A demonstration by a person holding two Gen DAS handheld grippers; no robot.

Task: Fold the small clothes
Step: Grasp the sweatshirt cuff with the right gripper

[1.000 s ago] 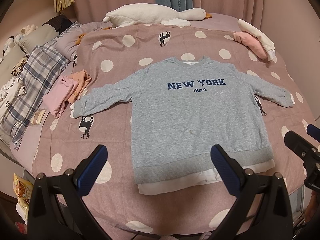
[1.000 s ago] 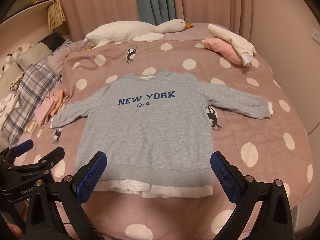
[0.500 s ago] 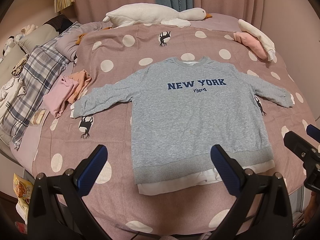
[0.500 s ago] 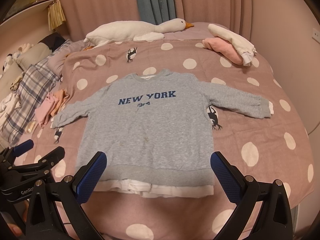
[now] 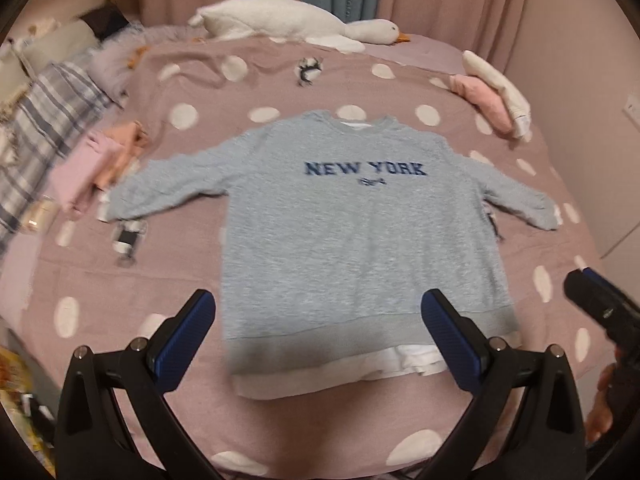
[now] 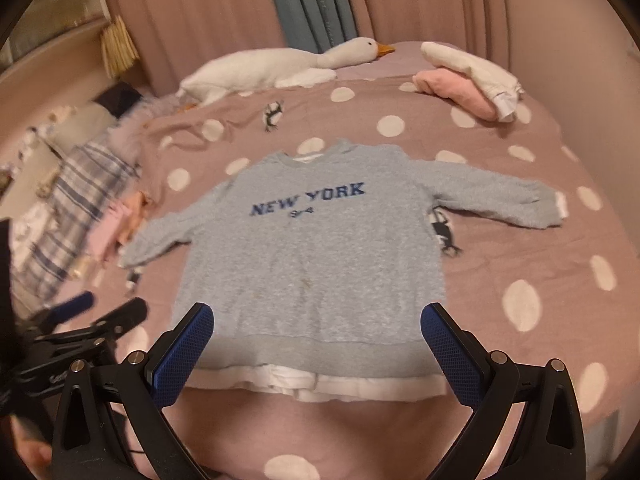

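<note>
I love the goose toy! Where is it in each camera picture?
Left wrist view: the goose toy lies along the top, centre-left, beak pointing right.
Right wrist view: the goose toy lies in the upper middle, beak pointing right.
Shared landmark: the grey sweatshirt lies spread flat below it.

Your right gripper point(image 6: 318, 330) hovers over the hem of the grey sweatshirt point(image 6: 320, 248), jaws spread wide with nothing between them. The sweatshirt lies flat on the polka-dot bed point(image 6: 540, 264), sleeves out. Your left gripper point(image 6: 96, 312) sits low at left.
</note>
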